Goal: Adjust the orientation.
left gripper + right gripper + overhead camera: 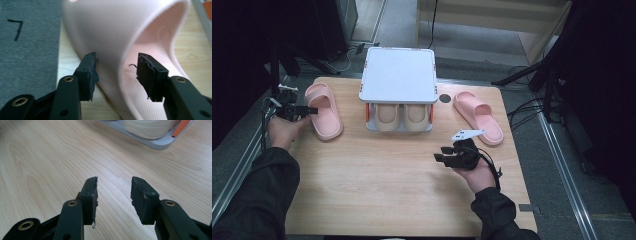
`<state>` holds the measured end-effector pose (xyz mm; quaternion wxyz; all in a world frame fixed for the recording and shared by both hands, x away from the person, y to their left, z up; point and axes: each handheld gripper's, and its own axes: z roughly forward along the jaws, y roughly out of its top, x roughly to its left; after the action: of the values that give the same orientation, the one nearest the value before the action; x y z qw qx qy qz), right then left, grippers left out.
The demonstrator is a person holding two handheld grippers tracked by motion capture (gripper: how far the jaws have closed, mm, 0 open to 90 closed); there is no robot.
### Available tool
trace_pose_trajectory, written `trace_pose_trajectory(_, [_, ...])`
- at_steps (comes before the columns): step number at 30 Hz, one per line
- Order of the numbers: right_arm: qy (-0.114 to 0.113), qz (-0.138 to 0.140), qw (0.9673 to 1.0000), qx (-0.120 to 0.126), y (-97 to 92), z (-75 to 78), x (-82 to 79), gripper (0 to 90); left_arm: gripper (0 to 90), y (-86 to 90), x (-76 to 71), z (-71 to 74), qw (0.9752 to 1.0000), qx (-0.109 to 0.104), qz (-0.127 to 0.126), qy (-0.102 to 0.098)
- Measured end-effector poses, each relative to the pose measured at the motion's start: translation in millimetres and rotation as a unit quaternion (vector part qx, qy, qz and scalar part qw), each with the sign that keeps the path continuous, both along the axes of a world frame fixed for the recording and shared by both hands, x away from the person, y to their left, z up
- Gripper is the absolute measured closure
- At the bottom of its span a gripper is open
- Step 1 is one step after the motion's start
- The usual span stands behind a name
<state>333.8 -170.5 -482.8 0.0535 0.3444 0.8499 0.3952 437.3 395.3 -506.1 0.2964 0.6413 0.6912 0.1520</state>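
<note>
Your left gripper (312, 110) stood at the left edge of the light wooden table (377, 185), with the pale pink foam slide sandal (325, 111) before it. In the left gripper view the jaws straddled the side wall of that sandal (117, 37): one pad lay just outside the strap, the other inside the foot opening. A gap showed at the inner pad; the outer pad sat very close, and contact there could not be confirmed from this angle. I judged the jaws released, not gripping.

Your right gripper (447, 156) hung over bare table, jaws parted on nothing, near the front of the grey two-tier rack (398, 75).

Step in hand, by my reading: taking hold of the left sandal for stowing on the rack, whose lower tier already held a cream pair of slippers (401, 116). The next move called for closing squarely on the strap wall before any lift.

The sandal lay flat, sole down. Its strap was broad and smooth, the footbed finely textured. A matching pink sandal (479, 116) lay right of the rack, untouched.
</note>
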Motion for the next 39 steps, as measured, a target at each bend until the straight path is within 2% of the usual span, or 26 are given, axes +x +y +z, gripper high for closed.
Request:
trace_pose_trajectory(1, [0.0, 0.0, 1.0, 0.0, 0.0, 0.1, 0.0, 57.2, 55.2, 1.0, 0.9, -0.4, 1.0, -0.001, 0.004, -0.001])
trace_pose_trajectory(4, [-0.001, -0.001, 1.0, -0.001, -0.2, 0.7, -0.8, 57.2, 67.7, 4.2, 1.1, 0.2, 0.9999, 0.001, 0.013, 0.006])
trace_pose_trajectory(8, [-0.003, -0.001, 1.0, 0.002, -1.8, 1.4, -0.9, 57.2, 73.8, 3.6, -0.1, 2.2, 0.9997, 0.006, 0.016, 0.014])
trace_pose_trajectory(9, [-0.002, -0.003, 1.0, 0.002, -2.1, 1.6, -1.1, 57.2, 78.9, 3.0, -0.6, 2.9, 0.9997, 0.011, 0.017, 0.015])
trace_pose_trajectory(12, [-0.004, -0.003, 1.0, 0.002, -2.4, 1.7, -1.0, 57.2, 83.9, -0.1, -2.2, 4.5, 0.9991, 0.039, 0.013, 0.012])
trace_pose_trajectory(13, [-0.004, -0.003, 1.0, 0.002, -2.5, 1.9, -1.0, 57.2, 84.6, 0.9, -2.5, 4.7, 0.9996, 0.024, 0.008, 0.015])
trace_pose_trajectory(14, [-0.005, -0.003, 1.0, 0.002, -2.6, 2.1, -1.0, 57.2, 84.6, 0.4, -2.7, 5.2, 0.9996, 0.019, 0.009, 0.018])
trace_pose_trajectory(15, [-0.006, -0.003, 1.0, 0.002, -2.7, 2.2, -0.9, 57.2, 84.8, -1.4, -3.5, 6.2, 0.9992, 0.034, 0.007, 0.018])
trace_pose_trajectory(20, [-0.004, -0.006, 1.0, 0.001, -3.4, 2.0, 0.2, 57.2, 85.0, -4.4, -7.5, 10.9, 0.9994, 0.026, -0.002, 0.022])
trace_pose_trajectory(30, [-0.007, -0.012, 0.9999, 0.005, -5.8, 3.8, 1.4, 57.2, 85.0, -22.7, -34.8, 38.2, 0.9989, 0.042, -0.021, 0.008])
trace_pose_trajectory(34, [-0.011, -0.009, 0.9999, 0.006, -6.3, 5.3, 1.8, 57.2, 85.0, -34.0, -54.1, 44.8, 0.9981, 0.049, -0.037, 0.0])
trace_pose_trajectory(35, [-0.01, -0.01, 0.9999, 0.008, -6.3, 6.0, 2.1, 57.2, 85.0, -38.4, -64.3, 47.0, 0.9977, 0.054, -0.042, -0.001])
trace_pose_trajectory(36, [-0.01, -0.01, 0.9999, 0.008, -6.3, 6.0, 2.1, 57.2, 85.0, -38.4, -64.3, 47.0, 0.9977, 0.054, -0.042, -0.001])
trace_pose_trajectory(39, [-0.012, -0.008, 0.9999, 0.009, -5.7, 6.2, 3.3, 57.2, 85.0, -46.3, -79.2, 49.2, 0.9978, 0.045, -0.049, -0.008])
